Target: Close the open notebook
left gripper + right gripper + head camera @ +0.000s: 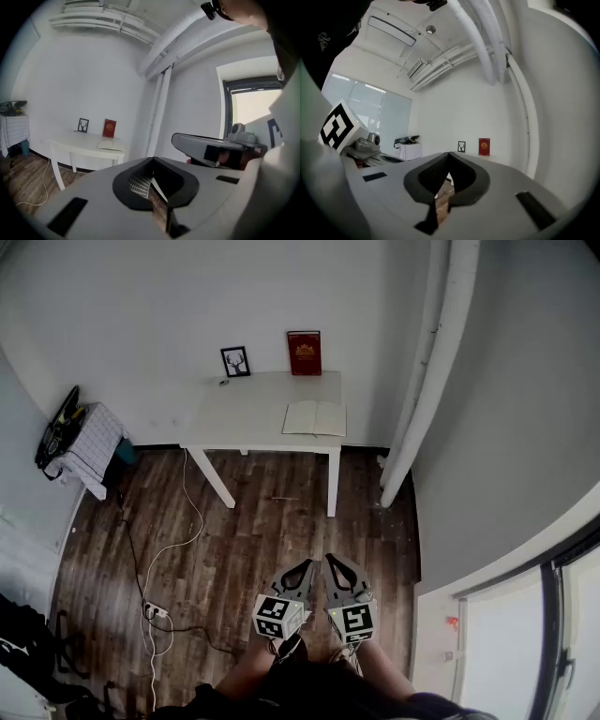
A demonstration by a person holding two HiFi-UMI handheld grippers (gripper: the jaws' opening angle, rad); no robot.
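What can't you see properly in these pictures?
Notebook pages: head view, too small to tell if anything is written.
Red book cover: gold print too small to read in any view.
Small thing beside the framed picture: head view, too small to name.
Notebook in the right gripper view: hidden behind the right gripper.

An open notebook (315, 418) lies flat on the right part of a white table (244, 418) at upper centre. A red book (304, 352) and a framed deer picture (235, 361) lean on the wall behind. At bottom centre, the left gripper (306, 566) and the right gripper (331, 561) hover side by side, well apart from the table.
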